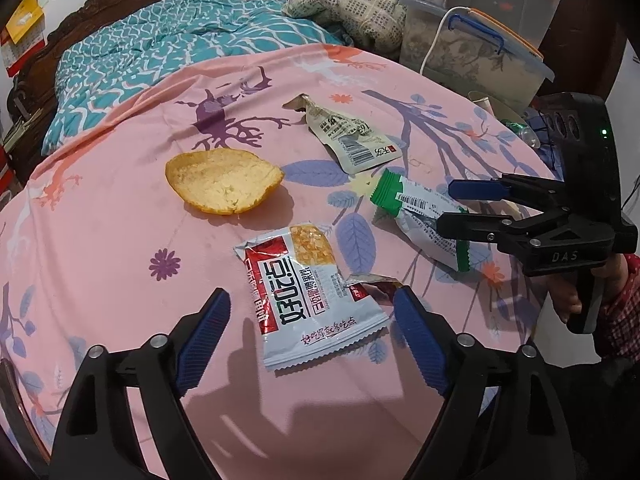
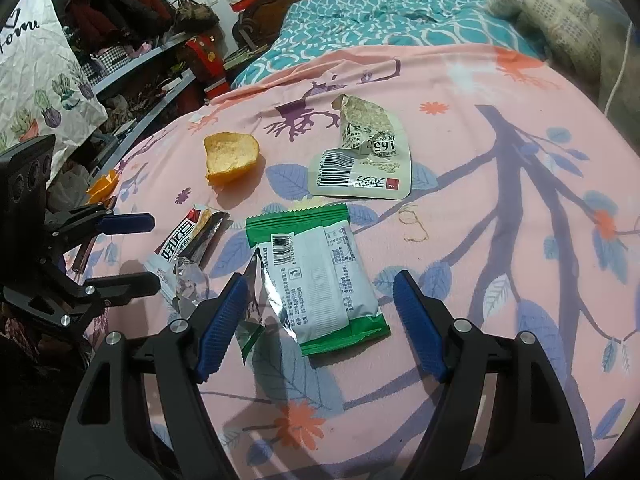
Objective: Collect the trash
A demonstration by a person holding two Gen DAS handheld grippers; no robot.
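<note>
My left tongs [image 1: 312, 336] gape around the red wrapper [image 1: 308, 296]; my right tongs [image 2: 320, 324] gape around the green wrapper [image 2: 316, 276]. Neither seems to touch. Beyond on the pink cloth [image 2: 500, 184] lie the peel [image 1: 224, 182] and white pouch [image 2: 368, 160].

Pink bedsheet [image 2: 500, 208] bare on right side, open passage there. Middle crowded: orange peel [image 1: 224, 182], white pouch [image 1: 352, 136], green-edged wrapper [image 2: 316, 276], red-and-white wrapper [image 1: 308, 296] lying near one another, narrow strips of sheet between. Left gripper [image 1: 312, 336] spread wide either side of red-and-white wrapper; right gripper [image 2: 320, 320] spread wide around green-edged wrapper. Storage boxes [image 1: 480, 52] and white cable [image 1: 434, 40] wall off far corner. Teal quilt [image 2: 380, 12] heaped beyond.
</note>
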